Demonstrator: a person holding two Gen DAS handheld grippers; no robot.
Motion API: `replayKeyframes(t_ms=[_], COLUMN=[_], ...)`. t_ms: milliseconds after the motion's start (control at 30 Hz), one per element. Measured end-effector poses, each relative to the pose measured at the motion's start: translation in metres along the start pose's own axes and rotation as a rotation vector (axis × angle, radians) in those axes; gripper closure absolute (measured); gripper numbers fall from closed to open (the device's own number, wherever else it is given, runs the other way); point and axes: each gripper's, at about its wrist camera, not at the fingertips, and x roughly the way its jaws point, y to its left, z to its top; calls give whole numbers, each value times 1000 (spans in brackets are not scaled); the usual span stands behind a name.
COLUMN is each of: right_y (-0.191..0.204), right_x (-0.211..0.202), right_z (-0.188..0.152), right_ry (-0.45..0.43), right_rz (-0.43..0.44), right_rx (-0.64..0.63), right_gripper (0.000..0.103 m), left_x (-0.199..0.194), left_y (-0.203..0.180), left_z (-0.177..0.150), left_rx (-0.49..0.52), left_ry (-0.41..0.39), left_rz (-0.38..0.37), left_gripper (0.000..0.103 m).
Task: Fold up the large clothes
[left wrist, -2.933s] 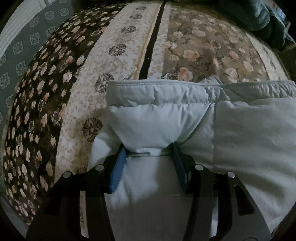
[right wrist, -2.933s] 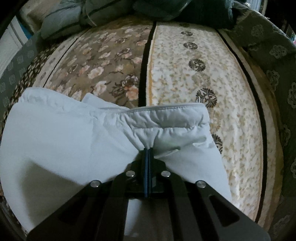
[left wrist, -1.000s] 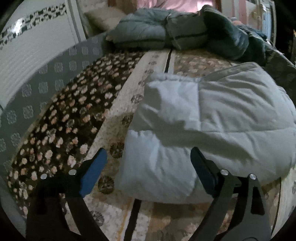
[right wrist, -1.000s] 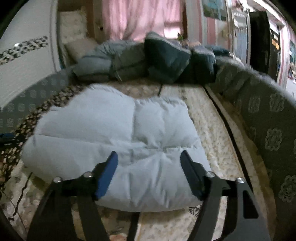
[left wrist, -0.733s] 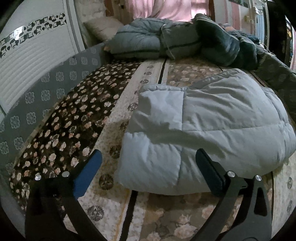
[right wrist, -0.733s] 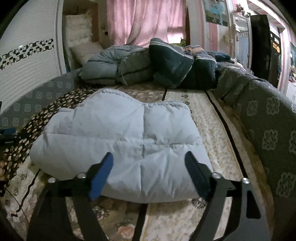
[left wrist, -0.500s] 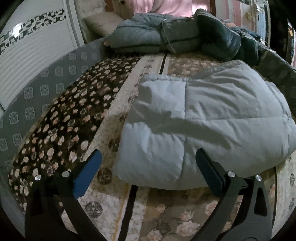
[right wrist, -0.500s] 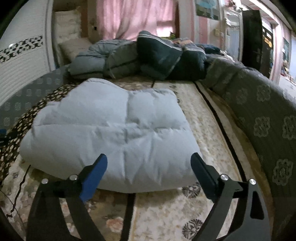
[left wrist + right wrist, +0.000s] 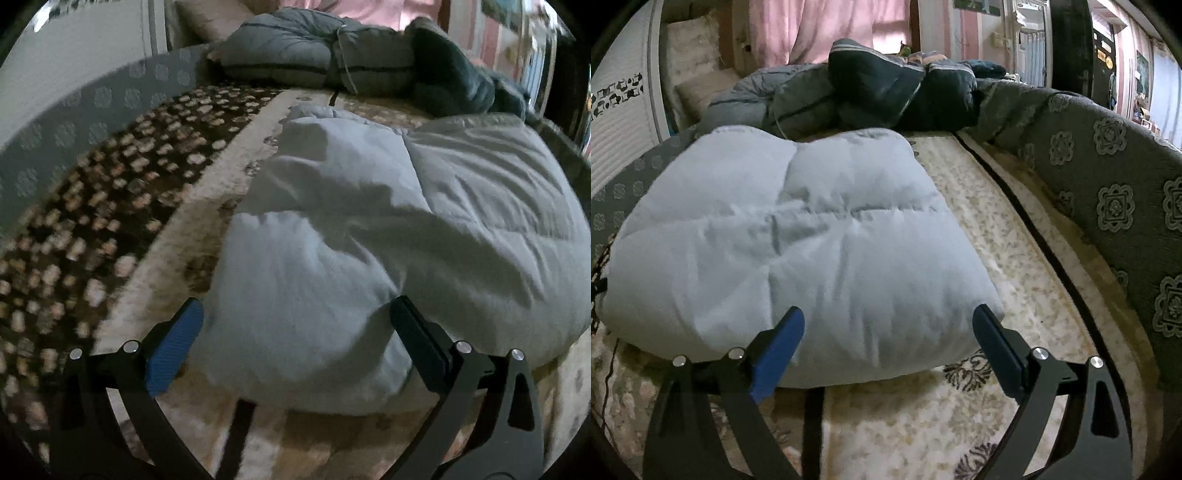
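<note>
A pale blue padded jacket (image 9: pixel 369 236) lies folded into a thick bundle on the patterned bed cover (image 9: pixel 122 206). My left gripper (image 9: pixel 295 317) is open, its fingers set wide around the bundle's near left corner. In the right wrist view the same jacket (image 9: pixel 798 243) fills the middle, and my right gripper (image 9: pixel 888 325) is open with its fingers wide at the bundle's near right edge. Neither gripper holds anything.
A heap of grey and dark blue padded clothes (image 9: pixel 857 92) lies at the far end of the bed. A grey patterned padded side (image 9: pixel 1108 177) runs along the right, and a white panelled wall (image 9: pixel 74 51) along the left. Bare cover (image 9: pixel 997 236) lies right of the jacket.
Both grippers let go of the jacket and opened wide, then drew back. In the last half second both have moved forward, closer to the bundle's near edge.
</note>
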Motion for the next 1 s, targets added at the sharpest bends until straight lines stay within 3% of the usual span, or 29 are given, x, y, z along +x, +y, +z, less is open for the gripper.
replayKeyframes(t_ms=[100, 367, 533, 867, 1000], right_y=[-6, -26, -38, -62, -44], right_x=[4, 13, 30, 71, 66], right_z=[1, 3, 9, 2, 3], right_ry=[-13, -19, 32, 147, 140], right_rz=[-2, 55, 131, 342, 307], right_rx=[8, 46, 41, 192, 88], right_gripper=[10, 3, 2, 1, 1], left_x=[10, 34, 35, 28, 26], left_y=[7, 2, 7, 13, 9], left_z=[5, -6, -4, -13, -9], left_rx=[-39, 71, 89, 77, 68], left_ry=[-14, 1, 15, 27, 40], left_rz=[-56, -100, -128, -165, -150], left_gripper=[3, 3, 3, 3, 3])
